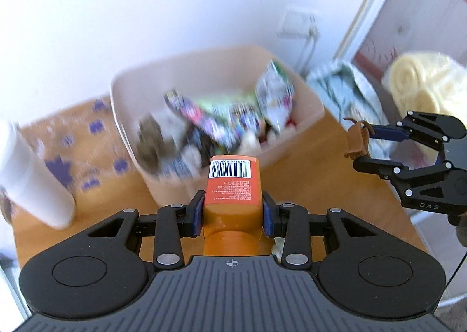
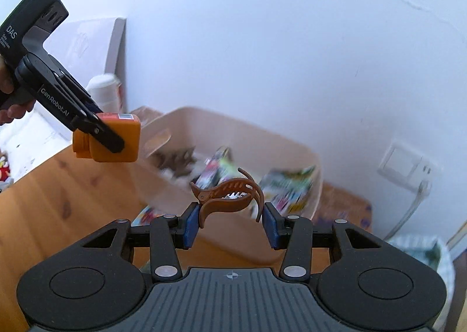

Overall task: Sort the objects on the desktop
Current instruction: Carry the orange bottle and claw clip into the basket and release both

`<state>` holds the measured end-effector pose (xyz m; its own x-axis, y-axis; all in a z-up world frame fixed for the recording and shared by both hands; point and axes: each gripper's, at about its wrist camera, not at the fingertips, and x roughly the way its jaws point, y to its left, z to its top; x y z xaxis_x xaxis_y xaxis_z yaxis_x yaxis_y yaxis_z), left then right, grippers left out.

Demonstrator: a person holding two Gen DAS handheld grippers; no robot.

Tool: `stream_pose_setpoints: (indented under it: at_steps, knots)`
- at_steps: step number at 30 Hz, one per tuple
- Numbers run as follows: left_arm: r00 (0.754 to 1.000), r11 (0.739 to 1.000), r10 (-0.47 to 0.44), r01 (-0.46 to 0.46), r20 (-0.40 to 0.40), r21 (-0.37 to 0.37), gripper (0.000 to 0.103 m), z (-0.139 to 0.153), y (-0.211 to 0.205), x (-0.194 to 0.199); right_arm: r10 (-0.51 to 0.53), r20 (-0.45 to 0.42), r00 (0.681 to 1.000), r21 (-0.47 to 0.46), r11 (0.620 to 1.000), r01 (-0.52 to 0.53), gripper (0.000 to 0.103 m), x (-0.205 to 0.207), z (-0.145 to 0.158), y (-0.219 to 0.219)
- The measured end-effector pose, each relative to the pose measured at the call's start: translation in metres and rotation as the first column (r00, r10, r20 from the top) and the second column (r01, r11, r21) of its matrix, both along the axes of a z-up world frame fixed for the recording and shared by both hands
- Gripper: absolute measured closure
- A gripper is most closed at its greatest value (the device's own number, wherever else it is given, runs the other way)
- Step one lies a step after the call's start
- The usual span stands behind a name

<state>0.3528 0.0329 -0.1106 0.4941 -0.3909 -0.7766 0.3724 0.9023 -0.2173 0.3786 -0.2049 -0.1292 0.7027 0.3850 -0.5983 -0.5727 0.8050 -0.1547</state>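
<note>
My left gripper is shut on an orange bottle with a barcode label, held above the wooden table just in front of a beige bin. The bin holds several snack packets and other items, blurred. My right gripper is shut on a brown hair claw clip, held in the air near the bin's front wall. In the left wrist view the right gripper with the clip is at the right. In the right wrist view the left gripper with the bottle is at the upper left.
A white container stands at the table's left, beside a patterned mat. A crumpled cloth and a yellow rolled towel lie right of the bin. A white wall with a socket is behind.
</note>
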Motion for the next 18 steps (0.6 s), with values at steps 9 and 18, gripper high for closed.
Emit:
stream_pose_setpoints:
  at_steps: [9,18]
  knots:
    - [0.993,0.996,0.088,-0.087,0.076,-0.009,0.064,0.024,-0.003,0.063,-0.031,0.015,0.999,-0.007,0.999,0.031,0.060,0.065,0.004,0.003]
    - [0.989,0.987,0.143,-0.145,0.032,0.068,0.064,-0.006,-0.030,0.107,-0.103,-0.050,0.993,-0.065,0.993,0.099,0.060,0.110,-0.034,0.012]
